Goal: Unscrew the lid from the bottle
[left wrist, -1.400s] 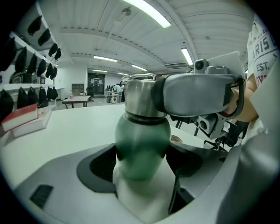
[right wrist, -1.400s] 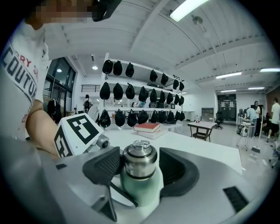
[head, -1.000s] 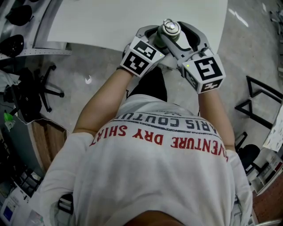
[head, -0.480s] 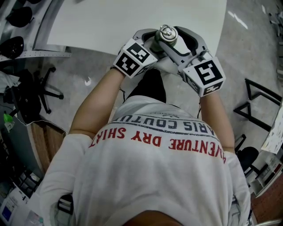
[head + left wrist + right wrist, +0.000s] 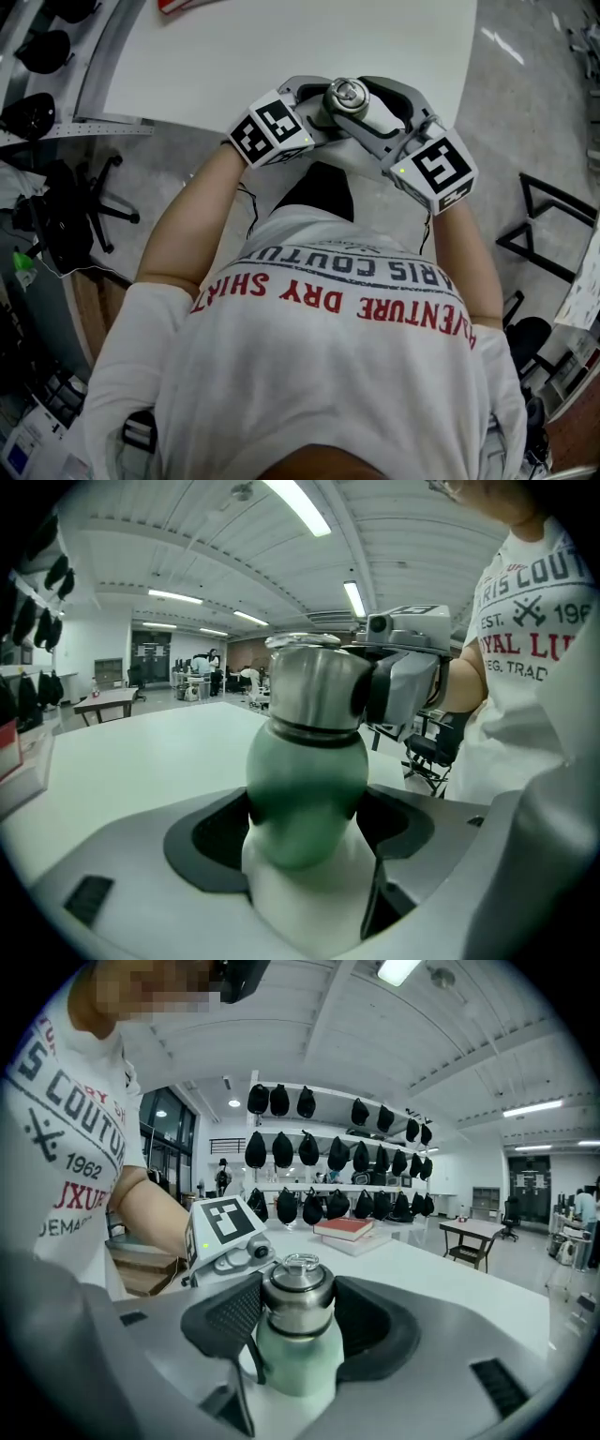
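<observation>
The white desk point(image 5: 281, 47) spreads beyond the bottle point(image 5: 305, 780), which is upright over its near edge. The left gripper point(image 5: 305, 832) has its jaws clamped round the bottle's body. The right gripper point(image 5: 298, 1321) has its jaws (only partly apart) pressed on the steel lid point(image 5: 297, 1293) atop the bottle.

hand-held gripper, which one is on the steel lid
The right hand-held gripper: its jaws clamp the steel lid, while the left hand-held gripper holds the green bottle lower down.
</observation>
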